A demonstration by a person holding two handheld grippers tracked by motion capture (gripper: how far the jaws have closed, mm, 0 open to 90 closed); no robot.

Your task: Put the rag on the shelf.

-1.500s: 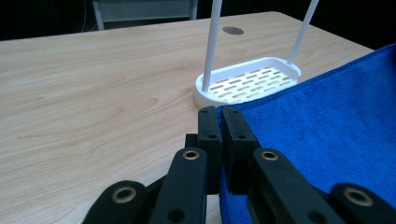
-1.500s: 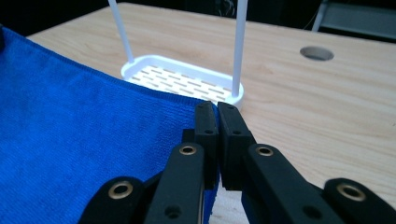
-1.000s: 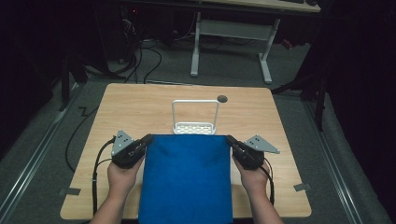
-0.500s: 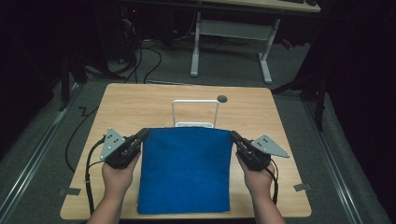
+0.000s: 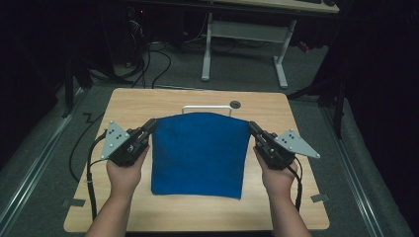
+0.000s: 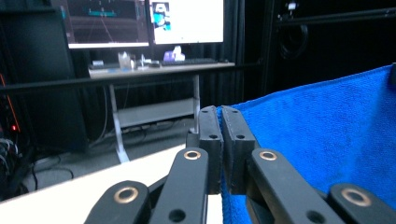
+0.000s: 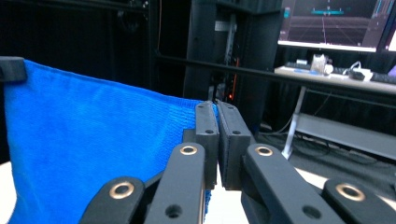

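Dark lab floor surrounds the wooden table [image 5: 148, 106]. I've raised the blue towel [image 5: 197, 153] since a second ago: left gripper [image 5: 150, 127] and right gripper [image 5: 253, 129] have their fingers clamped on its far corners, lifting them while the near edge rests on the table, hiding most of the white rack [image 5: 205, 107]. Probably a fold begins.

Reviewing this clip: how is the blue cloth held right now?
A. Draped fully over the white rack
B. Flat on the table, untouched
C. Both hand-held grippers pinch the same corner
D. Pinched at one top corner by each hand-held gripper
D: the left hand-held gripper and the right hand-held gripper are each shut on a top corner of the blue cloth, its upper edge stretched between them in front of the white rack.
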